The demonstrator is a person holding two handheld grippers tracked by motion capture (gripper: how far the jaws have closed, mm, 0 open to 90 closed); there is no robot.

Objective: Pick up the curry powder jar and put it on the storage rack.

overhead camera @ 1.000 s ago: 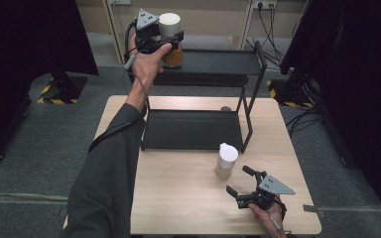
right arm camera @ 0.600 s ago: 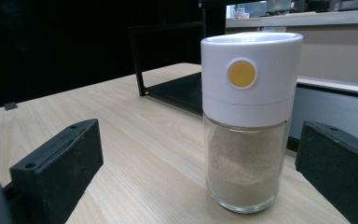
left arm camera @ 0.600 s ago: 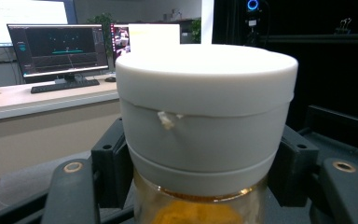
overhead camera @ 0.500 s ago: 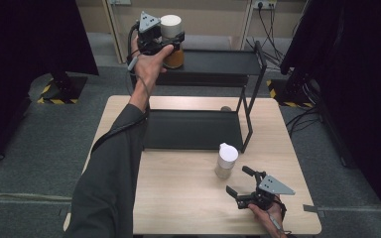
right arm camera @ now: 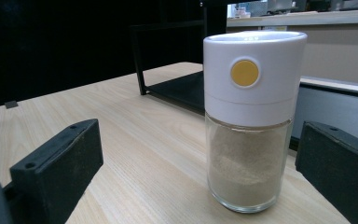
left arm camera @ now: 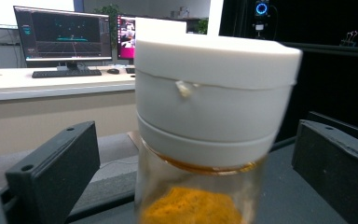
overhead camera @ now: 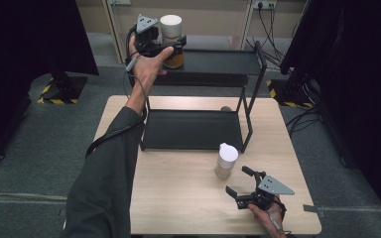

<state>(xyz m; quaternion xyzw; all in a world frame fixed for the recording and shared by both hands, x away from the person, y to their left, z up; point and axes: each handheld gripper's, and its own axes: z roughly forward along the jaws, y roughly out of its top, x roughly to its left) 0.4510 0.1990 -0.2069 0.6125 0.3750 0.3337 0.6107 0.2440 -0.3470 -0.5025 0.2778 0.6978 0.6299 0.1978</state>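
The left gripper (overhead camera: 171, 49) had just spread its jaws, clear of the orange spice jar (overhead camera: 172, 37) standing on the black rack's top shelf (overhead camera: 223, 62), so placing looked finished. Next, the right gripper (overhead camera: 239, 182), jaws wide and empty, needed to close on the pale spice jar (overhead camera: 225, 160) on the wooden table (overhead camera: 178, 198). Beyond the rack lay grey floor, dark curtains and wall sockets.

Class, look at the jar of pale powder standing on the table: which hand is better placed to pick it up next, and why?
Right. The right gripper rests on the table just in front of the pale jar, its open jaws facing it. The left gripper is far off at the top shelf, jaws just opened around the orange jar.
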